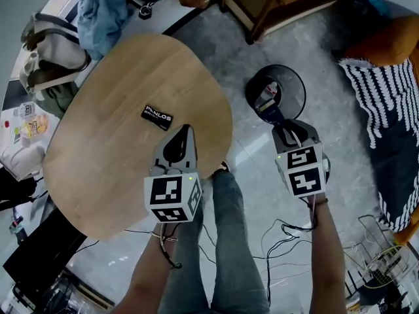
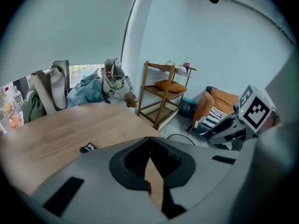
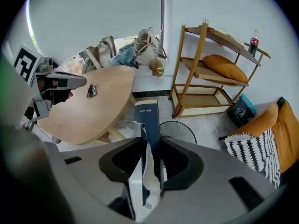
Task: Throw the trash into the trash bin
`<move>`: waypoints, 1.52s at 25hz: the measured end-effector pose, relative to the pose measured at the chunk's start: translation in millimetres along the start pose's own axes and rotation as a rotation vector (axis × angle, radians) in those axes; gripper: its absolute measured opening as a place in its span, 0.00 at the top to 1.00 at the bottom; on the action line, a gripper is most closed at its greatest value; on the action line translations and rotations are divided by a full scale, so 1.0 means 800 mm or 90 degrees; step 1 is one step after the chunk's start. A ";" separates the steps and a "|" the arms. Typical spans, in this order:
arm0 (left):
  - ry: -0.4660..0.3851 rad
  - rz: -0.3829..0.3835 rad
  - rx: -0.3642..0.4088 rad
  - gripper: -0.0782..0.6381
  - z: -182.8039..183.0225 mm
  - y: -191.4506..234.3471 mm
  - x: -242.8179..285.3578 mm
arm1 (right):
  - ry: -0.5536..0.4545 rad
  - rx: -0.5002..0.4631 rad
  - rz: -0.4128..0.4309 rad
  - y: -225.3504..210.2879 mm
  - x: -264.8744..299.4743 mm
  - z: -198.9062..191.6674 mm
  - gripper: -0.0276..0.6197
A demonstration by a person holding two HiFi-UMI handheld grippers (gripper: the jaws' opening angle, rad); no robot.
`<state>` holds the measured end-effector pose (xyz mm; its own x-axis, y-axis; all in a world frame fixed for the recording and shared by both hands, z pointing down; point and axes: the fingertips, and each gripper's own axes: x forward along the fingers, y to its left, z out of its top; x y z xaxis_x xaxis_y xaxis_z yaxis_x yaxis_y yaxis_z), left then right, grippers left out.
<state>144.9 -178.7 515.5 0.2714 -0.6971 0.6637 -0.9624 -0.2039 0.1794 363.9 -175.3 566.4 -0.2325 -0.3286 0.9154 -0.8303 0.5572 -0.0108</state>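
— Status, L to R?
— Black packet (image 1: 156, 117) lies on the worktop (image 1: 98, 149). My left gripper (image 1: 185, 131) is over the worktop's near edge, jaws together, nothing in them. Right gripper (image 3: 150, 146): jaws clamped on a torn blue wrapper (image 3: 148, 118), held above the trash bin (image 1: 298, 90) on the floor.

An oval wooden counter (image 1: 98, 142) stands on a grey tiled floor (image 1: 229, 25). Beyond its far edge sit a grey strapped bag (image 1: 46, 48) and a bundle of blue cloth (image 1: 101, 8). A wooden shelf rack (image 3: 202, 55) stands against the wall past the counter's right end, with an orange cushion (image 3: 225, 67) on its middle shelf and a small red-topped bottle (image 3: 253, 43) on top. Further right, an orange seat (image 1: 386, 44) carries a black-and-white striped pillow (image 1: 383, 103). Black cables (image 1: 281, 241) trail over the floor.
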 end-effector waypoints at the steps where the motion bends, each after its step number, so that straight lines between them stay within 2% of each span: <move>1: 0.002 -0.004 0.002 0.87 0.001 -0.004 0.009 | -0.002 0.010 -0.004 -0.010 0.007 0.001 0.73; 8: 0.014 -0.032 0.009 0.87 0.003 -0.030 0.070 | 0.027 0.063 -0.031 -0.073 0.076 -0.014 0.74; 14: 0.011 -0.033 0.015 0.87 0.012 -0.029 0.098 | 0.057 0.092 -0.056 -0.108 0.119 -0.026 0.73; 21: 0.014 -0.027 0.018 0.87 0.016 -0.013 0.104 | 0.069 0.110 -0.060 -0.117 0.136 -0.023 0.73; 27: 0.019 -0.023 0.015 0.87 0.013 -0.007 0.104 | 0.057 0.120 -0.114 -0.132 0.142 -0.021 0.68; 30: 0.021 -0.024 0.013 0.87 0.010 -0.007 0.101 | 0.042 0.132 -0.110 -0.131 0.140 -0.019 0.62; 38: 0.020 -0.017 0.004 0.87 0.006 -0.003 0.095 | 0.041 0.128 -0.104 -0.123 0.130 -0.025 0.62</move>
<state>167.7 -234.8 561.8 0.2971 -0.6692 0.6811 -0.9545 -0.2265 0.1939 431.9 -249.2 671.1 -0.0600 -0.3488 0.9353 -0.9396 0.3359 0.0650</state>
